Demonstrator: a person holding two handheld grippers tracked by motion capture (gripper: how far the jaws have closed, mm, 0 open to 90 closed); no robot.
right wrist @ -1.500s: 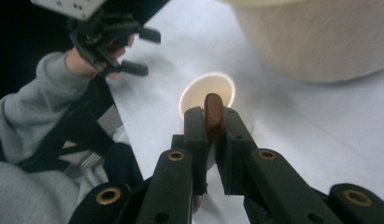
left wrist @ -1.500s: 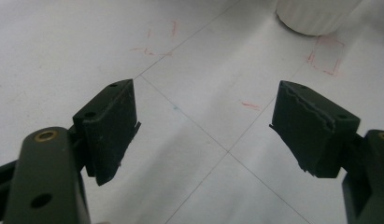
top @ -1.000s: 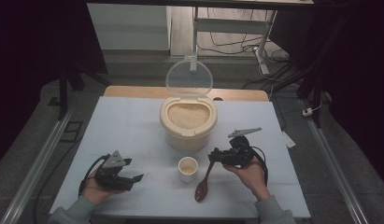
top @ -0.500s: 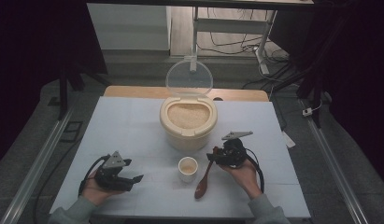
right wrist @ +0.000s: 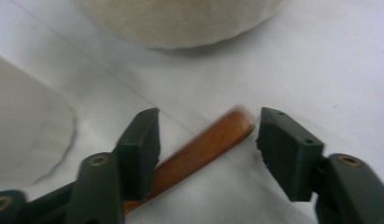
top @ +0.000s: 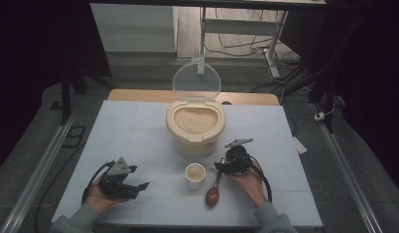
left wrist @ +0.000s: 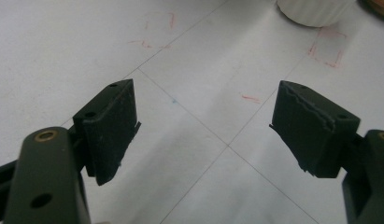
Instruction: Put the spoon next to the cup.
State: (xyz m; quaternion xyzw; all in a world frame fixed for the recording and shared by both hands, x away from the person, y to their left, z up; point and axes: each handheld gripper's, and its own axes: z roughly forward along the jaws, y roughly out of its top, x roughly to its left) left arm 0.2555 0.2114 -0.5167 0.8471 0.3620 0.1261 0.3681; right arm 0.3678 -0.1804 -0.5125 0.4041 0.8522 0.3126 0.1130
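The right tongs [top: 221, 166] have just been opening; the spoon [top: 214, 191], lying on the desk [top: 139, 131] at lower centre of the high view beside the cup [top: 195, 175], has its handle between the parted jaws. The left tongs [top: 139, 187] gape wide, empty.

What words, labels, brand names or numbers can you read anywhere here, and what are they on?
None: no readable text in any view.
Table: only faint red pen marks and thin grid lines, no letters or digits.
Rice container, small cup, wooden spoon: plain, unlabelled.
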